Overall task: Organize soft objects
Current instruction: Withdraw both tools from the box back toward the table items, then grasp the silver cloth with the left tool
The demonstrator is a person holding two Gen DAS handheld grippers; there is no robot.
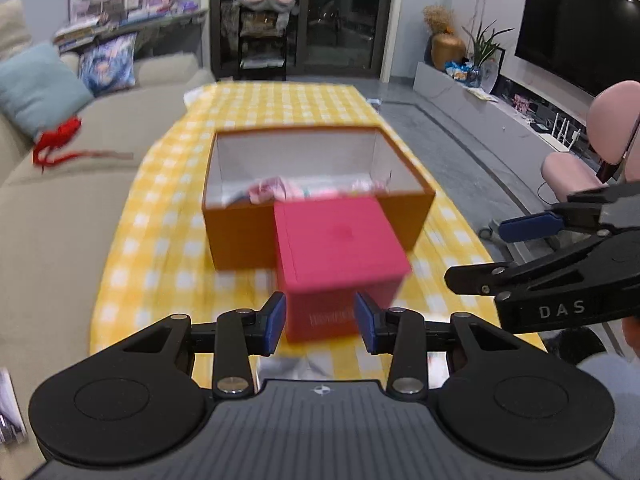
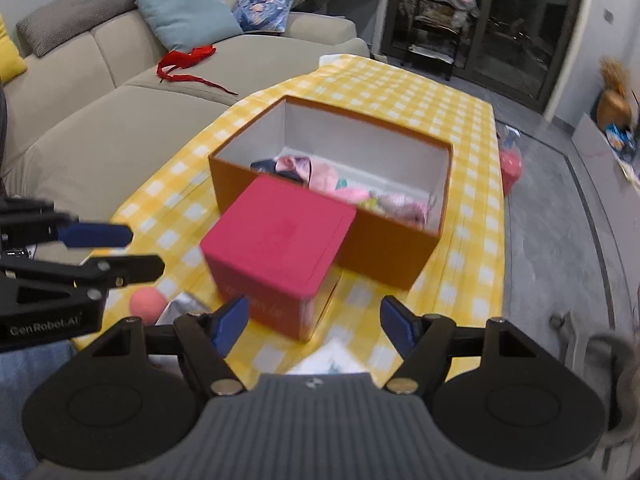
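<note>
An open orange box (image 1: pixel 240 236) (image 2: pixel 384 248) stands on the yellow checked table and holds several soft pink and dark cloth items (image 1: pixel 276 191) (image 2: pixel 320 174). A closed red box (image 1: pixel 340 252) (image 2: pixel 276 248) stands right in front of it. My left gripper (image 1: pixel 320 322) is open just before the red box, touching nothing. My right gripper (image 2: pixel 316 324) is open and empty, near the red box's front corner. A pink soft ball (image 2: pixel 147 304) lies on the table at the near left. Each gripper shows in the other's view, the right one (image 1: pixel 532 248) and the left one (image 2: pixel 100 252).
A beige sofa (image 1: pixel 60 208) (image 2: pixel 100 120) with cushions and a red ribbon (image 1: pixel 58 140) (image 2: pixel 188 62) runs along the left. A TV cabinet (image 1: pixel 500 120) and a pink chair (image 1: pixel 592 152) stand at the right. A silvery packet (image 2: pixel 180 308) lies beside the ball.
</note>
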